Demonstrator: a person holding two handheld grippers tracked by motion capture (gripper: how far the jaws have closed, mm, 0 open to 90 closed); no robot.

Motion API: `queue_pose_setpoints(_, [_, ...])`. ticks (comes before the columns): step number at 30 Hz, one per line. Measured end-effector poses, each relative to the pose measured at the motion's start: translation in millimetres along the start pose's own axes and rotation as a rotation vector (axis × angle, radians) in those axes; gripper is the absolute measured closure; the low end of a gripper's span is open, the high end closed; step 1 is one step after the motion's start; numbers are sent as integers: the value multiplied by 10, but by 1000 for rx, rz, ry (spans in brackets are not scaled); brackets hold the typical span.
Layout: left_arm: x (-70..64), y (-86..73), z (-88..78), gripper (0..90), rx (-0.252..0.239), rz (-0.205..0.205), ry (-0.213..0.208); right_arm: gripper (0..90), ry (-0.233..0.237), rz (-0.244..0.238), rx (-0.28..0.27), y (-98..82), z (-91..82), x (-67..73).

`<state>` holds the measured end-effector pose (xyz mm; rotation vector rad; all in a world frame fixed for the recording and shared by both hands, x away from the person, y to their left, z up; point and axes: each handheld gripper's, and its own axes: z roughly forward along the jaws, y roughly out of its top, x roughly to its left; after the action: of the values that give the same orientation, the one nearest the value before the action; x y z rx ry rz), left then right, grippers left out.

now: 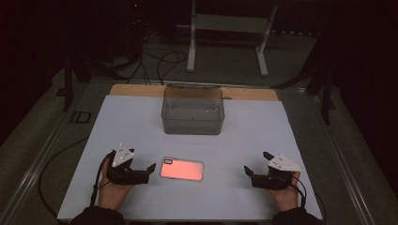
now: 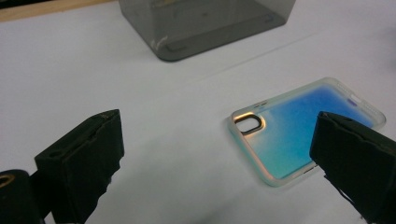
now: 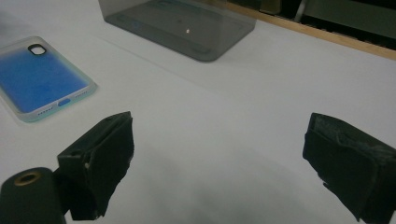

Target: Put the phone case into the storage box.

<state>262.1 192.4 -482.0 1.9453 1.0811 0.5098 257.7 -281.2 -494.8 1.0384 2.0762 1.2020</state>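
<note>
Two pairs of black jaws, both spread wide with nothing between them. Left gripper [image 1: 141,174] rests low on the white counter [image 1: 117,122], its right jaw just beside the near short end of the flat, translucent iridescent phone case [image 1: 182,168], not visibly touching. Right gripper [image 1: 257,176] sits well apart from the case, on bare counter. Case lies flat between the two grippers, camera cut-out toward the left gripper; smoky grey translucent plastic box [image 1: 193,110] stands behind it, toward the far edge. Risk: case is thin and lies flush on a smooth sheet, so jaws closing from the side may skid it away or ride over its rim instead of catching it; a one-sided push could spin it. Unclear: case colour reads pink from above, blue from the gripper views; box contents are hard to make out through its tinted walls.
</note>
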Motion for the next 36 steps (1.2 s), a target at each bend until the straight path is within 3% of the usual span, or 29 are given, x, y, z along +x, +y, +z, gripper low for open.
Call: queue_pose_setpoints(36, [-87,33,299,76,100,1,-37,91,0,-3,0,1,5,3])
